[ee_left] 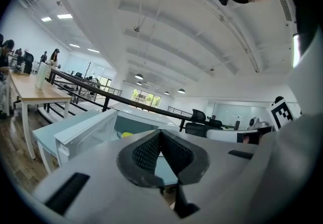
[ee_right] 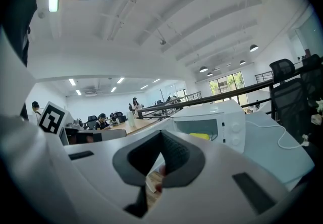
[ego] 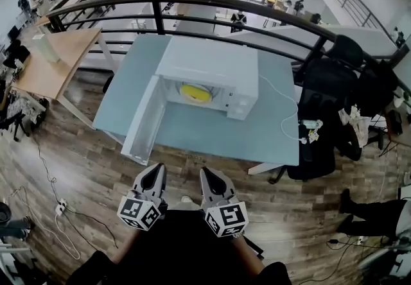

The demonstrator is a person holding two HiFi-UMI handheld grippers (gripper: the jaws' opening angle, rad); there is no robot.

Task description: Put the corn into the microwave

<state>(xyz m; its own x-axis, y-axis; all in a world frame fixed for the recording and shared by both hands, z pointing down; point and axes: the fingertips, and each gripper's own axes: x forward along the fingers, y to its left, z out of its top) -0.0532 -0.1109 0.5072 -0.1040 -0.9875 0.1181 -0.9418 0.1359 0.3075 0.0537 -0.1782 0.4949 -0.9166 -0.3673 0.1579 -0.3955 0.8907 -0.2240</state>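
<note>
The corn (ego: 194,92) already lies inside the open microwave (ego: 212,62), left tongs (ego: 156,169) and right tongs (ego: 207,174) both pinched together and empty; closing the door (ego: 142,124) likely comes next

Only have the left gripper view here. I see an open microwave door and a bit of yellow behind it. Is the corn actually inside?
Observer: Yes. In the head view the corn lies inside the microwave, and its door stands open to the left.
Operator: Right gripper carrying anything?
Observer: No. The right gripper has its jaws together with nothing between them.
Operator: Anything else on the table?
Observer: A white cable runs from the microwave's right side across the table to its right edge.
</note>
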